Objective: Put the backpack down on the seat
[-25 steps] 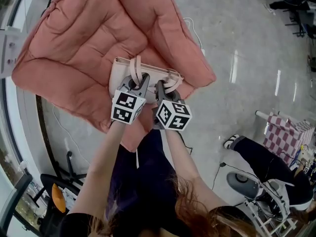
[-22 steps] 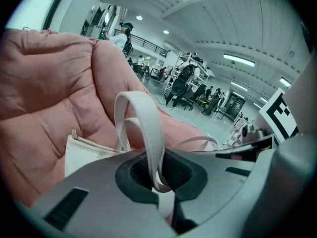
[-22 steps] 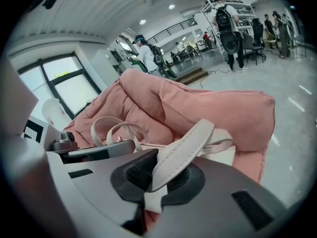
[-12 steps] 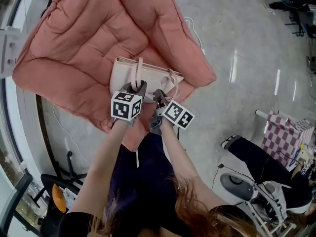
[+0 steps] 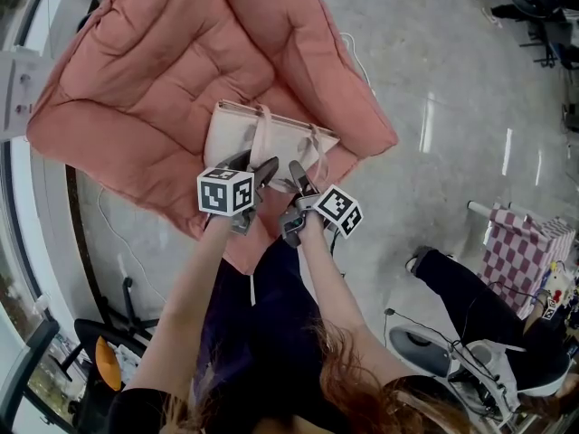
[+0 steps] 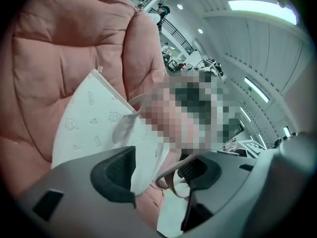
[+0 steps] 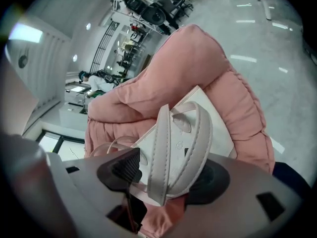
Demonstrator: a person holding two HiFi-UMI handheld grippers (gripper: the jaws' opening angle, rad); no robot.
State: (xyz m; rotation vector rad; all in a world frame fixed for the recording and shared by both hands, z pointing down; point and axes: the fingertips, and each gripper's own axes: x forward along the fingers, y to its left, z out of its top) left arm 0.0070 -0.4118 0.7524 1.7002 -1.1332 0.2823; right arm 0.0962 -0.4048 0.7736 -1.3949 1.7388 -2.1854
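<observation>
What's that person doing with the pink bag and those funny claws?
A person is setting a pale backpack down on a pink cushioned seat, using a gripper in each hand. It rests on the seat now. The left gripper and right gripper have just opened, with the straps lying unclamped between their jaws.

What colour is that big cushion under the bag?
The cushion is salmon pink and quilted; it shows best in the head view.
</observation>
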